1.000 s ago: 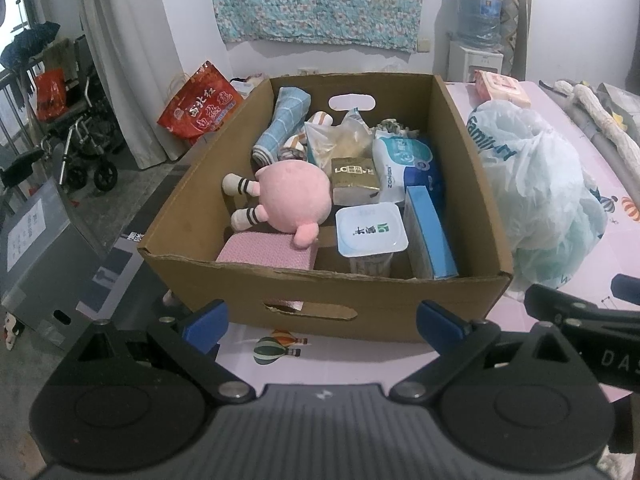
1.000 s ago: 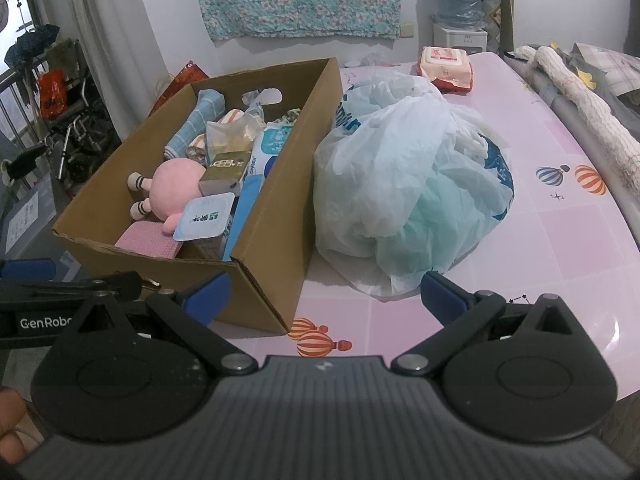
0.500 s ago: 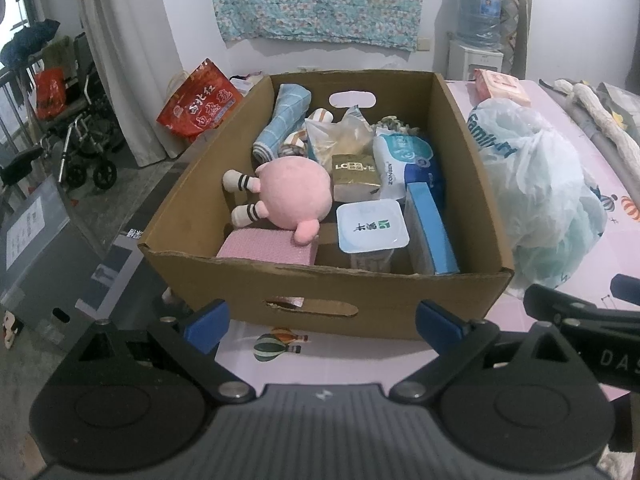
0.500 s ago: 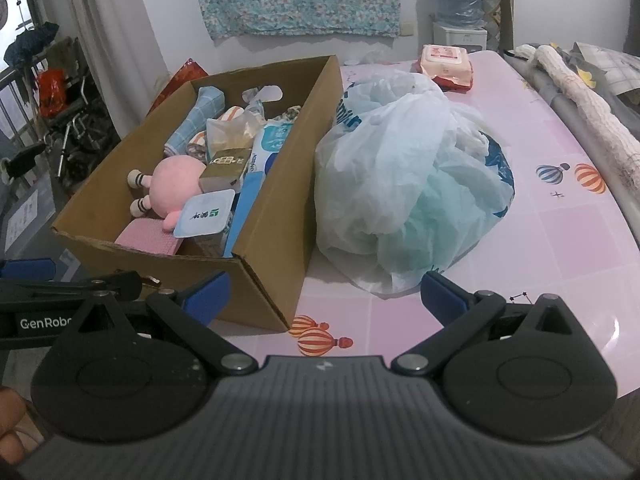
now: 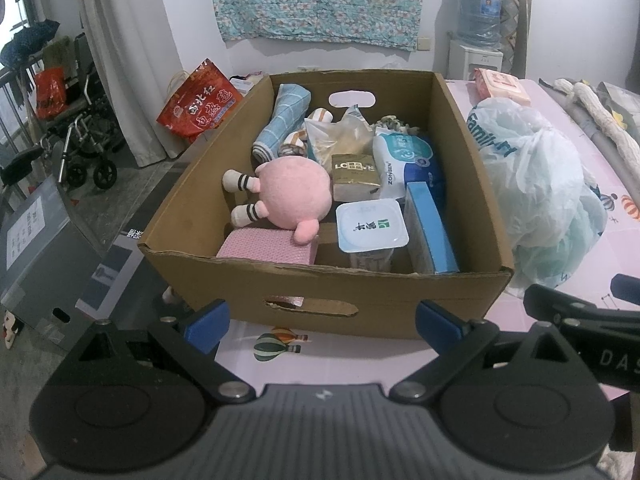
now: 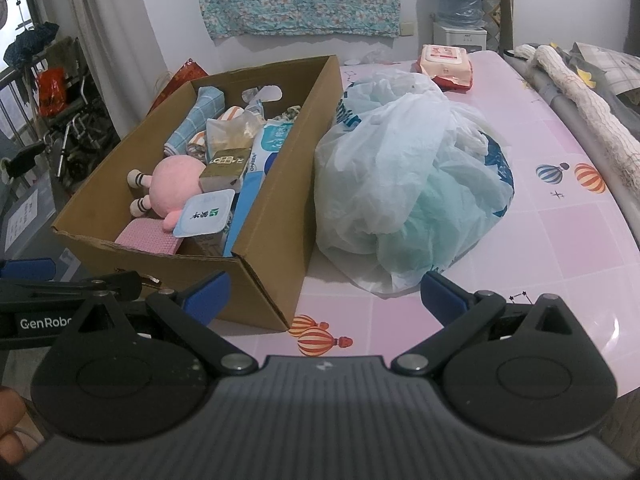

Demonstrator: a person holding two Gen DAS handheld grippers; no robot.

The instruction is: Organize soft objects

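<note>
Left wrist view showed the left gripper (image 5: pixel 320 326) spread wide and empty, low before the cardboard box (image 5: pixel 326 290) on the pink table (image 5: pixel 360 354). Inside the box, from left to right, lay a rolled blue towel (image 5: pixel 282 122), a pink plush toy (image 5: pixel 290 192) above a pink sponge (image 5: pixel 266 246), a yogurt cup (image 5: pixel 372 226) and a blue carton (image 5: pixel 430 234). Just right of the box sat a crumpled plastic bag (image 6: pixel 404 172). The right gripper (image 6: pixel 324 294) was likewise wide, holding nothing.

Cardboard box (image 5: pixel 320 292) now sits slightly farther ahead of the left gripper (image 5: pixel 320 326); contents unchanged.
</note>
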